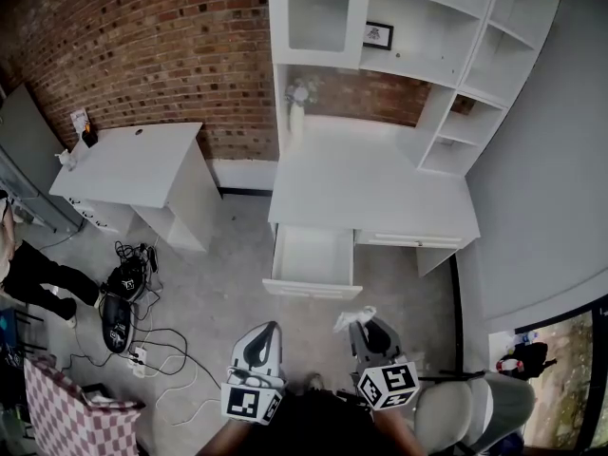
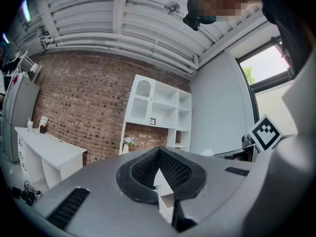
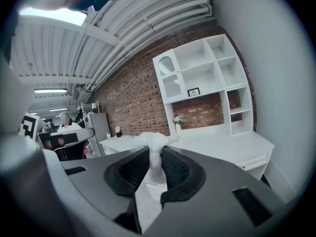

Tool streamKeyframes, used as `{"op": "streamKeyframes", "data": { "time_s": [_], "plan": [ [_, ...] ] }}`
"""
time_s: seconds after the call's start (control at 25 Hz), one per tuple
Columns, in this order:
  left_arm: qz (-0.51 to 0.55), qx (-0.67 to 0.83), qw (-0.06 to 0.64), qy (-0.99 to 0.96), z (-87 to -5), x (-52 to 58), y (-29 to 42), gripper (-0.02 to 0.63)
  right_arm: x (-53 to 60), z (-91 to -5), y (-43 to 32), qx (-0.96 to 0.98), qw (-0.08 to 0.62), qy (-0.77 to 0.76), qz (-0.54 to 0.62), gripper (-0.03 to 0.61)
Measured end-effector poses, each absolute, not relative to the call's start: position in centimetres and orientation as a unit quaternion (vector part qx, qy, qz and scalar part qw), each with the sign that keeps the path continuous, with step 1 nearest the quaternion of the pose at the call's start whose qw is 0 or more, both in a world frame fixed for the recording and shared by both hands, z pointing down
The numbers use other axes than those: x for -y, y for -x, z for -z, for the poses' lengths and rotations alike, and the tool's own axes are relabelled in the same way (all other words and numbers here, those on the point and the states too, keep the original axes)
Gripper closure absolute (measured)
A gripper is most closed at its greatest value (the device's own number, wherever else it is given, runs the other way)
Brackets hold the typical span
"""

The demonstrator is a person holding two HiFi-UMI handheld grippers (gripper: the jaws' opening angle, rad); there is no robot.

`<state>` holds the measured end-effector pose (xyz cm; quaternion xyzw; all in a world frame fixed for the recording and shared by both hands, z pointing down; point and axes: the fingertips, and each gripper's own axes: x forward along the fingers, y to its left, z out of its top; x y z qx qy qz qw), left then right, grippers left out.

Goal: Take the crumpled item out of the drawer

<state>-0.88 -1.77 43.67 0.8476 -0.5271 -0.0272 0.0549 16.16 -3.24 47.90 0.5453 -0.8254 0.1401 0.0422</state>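
Brick-walled room; white table (image 1: 380,188), drawer (image 1: 313,259) open. Right gripper (image 1: 365,329) jaws narrow, pinching crumpled item (image 1: 352,319) clear of drawer. Left gripper (image 1: 267,334) jaws together, empty. Extraction looks done; next likely needs a set-down spot.

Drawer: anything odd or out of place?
The drawer stands pulled out and looks empty below the desk; the crumpled white item is clamped in the right gripper, clear of it. Nothing spilled or damaged.

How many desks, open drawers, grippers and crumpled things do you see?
Desks: 2, the small desk and the shelf desk
Open drawer: 1
Grippers: 2, the left gripper and the right gripper
Crumpled item: 1, in the right gripper's fingers
Total: 6
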Motion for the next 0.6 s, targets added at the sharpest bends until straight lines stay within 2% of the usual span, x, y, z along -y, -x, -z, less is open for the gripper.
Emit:
{"op": "streamKeyframes", "data": {
  "time_s": [0.6],
  "plan": [
    [0.033, 0.522, 0.056, -0.851, -43.4, 2.3, 2.6, 0.589, 3.2, -46.3, -13.8, 0.828, 0.028, -0.546, -0.123, 0.485]
  ]
}}
